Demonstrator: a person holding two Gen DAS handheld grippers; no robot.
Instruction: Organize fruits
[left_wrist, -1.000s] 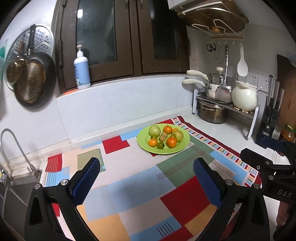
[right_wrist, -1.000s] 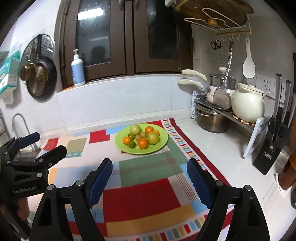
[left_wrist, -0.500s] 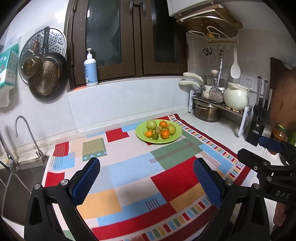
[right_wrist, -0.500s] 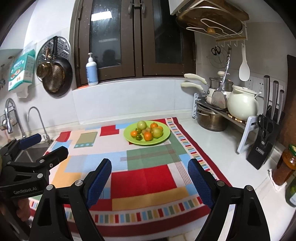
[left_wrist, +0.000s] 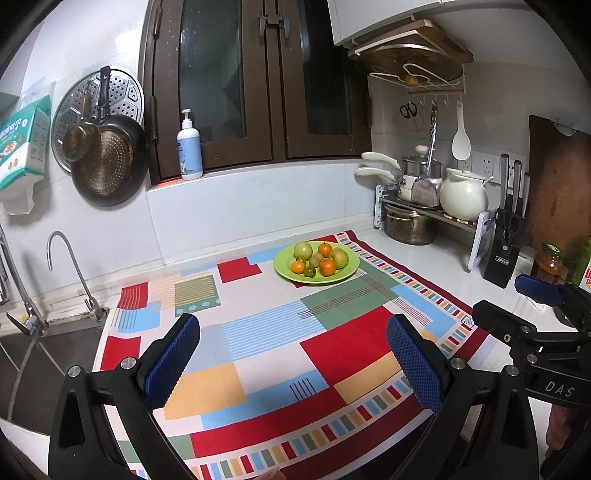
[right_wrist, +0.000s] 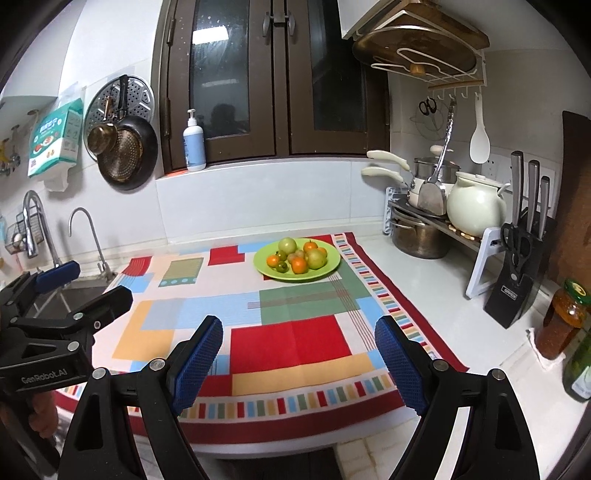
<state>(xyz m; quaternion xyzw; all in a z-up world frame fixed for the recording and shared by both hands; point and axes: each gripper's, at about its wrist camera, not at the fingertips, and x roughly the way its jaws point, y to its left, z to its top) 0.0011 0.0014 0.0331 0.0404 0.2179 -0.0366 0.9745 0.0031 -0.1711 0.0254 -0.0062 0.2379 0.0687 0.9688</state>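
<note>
Hovering near edge of patchwork cloth, well short of green plate. L gripper & R gripper both spread wide, nothing btwn pads. Fruits all piled on plate, far side of cloth. Step: looks like final check. Next: no further grasp seems necessary.

Fruits: oranges, green apples, small kiwis, piled on green plate, far end of patchwork cloth.
</note>
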